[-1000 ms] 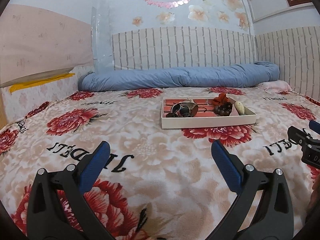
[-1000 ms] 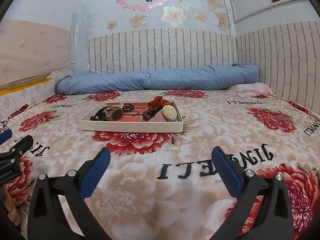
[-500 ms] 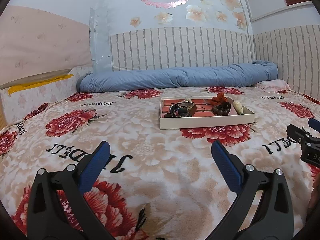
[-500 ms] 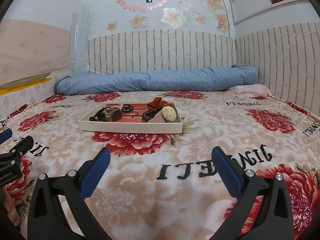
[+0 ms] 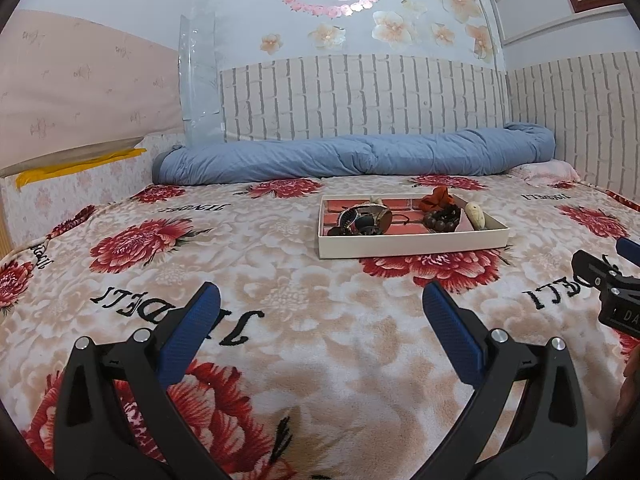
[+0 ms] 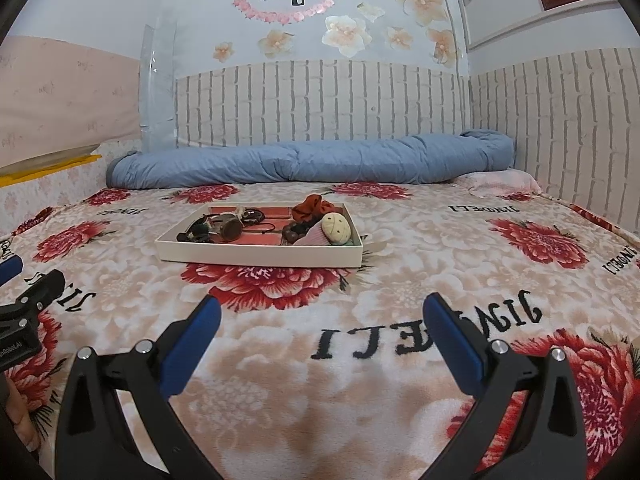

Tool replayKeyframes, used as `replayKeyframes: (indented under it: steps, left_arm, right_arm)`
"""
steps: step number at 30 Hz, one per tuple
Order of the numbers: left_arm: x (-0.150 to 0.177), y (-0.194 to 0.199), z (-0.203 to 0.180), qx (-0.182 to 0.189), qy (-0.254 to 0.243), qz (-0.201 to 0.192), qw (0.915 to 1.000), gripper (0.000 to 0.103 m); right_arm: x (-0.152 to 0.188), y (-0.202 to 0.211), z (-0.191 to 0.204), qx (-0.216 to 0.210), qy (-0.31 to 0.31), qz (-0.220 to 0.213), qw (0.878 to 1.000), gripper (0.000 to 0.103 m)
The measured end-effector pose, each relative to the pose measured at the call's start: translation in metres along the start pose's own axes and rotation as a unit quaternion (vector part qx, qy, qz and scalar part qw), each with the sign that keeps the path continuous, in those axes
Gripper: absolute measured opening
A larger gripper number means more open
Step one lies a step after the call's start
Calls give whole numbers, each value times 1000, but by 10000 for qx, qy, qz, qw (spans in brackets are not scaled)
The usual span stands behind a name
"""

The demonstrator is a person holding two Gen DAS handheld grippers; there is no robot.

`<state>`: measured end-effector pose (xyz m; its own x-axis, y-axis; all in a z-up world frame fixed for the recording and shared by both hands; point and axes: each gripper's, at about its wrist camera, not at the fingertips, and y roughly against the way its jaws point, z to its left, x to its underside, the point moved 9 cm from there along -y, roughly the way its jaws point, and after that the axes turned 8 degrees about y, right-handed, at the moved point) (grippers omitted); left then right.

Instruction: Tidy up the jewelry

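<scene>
A shallow white tray [image 5: 412, 243] [image 6: 256, 257] with a red lining rests on the flowered blanket, ahead of both grippers. Inside it lie dark cords and bracelets [image 5: 360, 220] [image 6: 216, 228], a brown bead bracelet [image 5: 442, 216], an orange-red scrunchie [image 5: 438, 197] [image 6: 312, 205] and a cream oval piece [image 5: 475, 215] [image 6: 338, 227]. My left gripper [image 5: 320, 314] is open and holds nothing, well short of the tray. My right gripper [image 6: 322, 316] is likewise open with nothing between its blue pads.
A rolled blue duvet [image 5: 352, 158] [image 6: 312, 160] lies along the brick-patterned wall behind the tray. A pink pillow [image 6: 500, 182] sits at the far right corner. Each gripper's black frame shows at the other view's edge [image 5: 608, 292] [image 6: 24, 312].
Both views have tilted slightly, so the tray sits a touch lower or nearer in frame. Both grippers stay open; nothing in the tray has moved.
</scene>
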<state>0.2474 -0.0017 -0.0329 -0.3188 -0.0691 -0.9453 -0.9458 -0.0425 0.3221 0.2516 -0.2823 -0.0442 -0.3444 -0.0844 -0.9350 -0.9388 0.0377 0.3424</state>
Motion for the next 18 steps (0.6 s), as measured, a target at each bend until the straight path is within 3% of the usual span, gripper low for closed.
replayKeyframes:
  steps: [18]
  left_arm:
    - [0,1,-1,2,5,-15,10000,98]
  right_arm:
    - [1,0,-3,16,19,-12,10000,99]
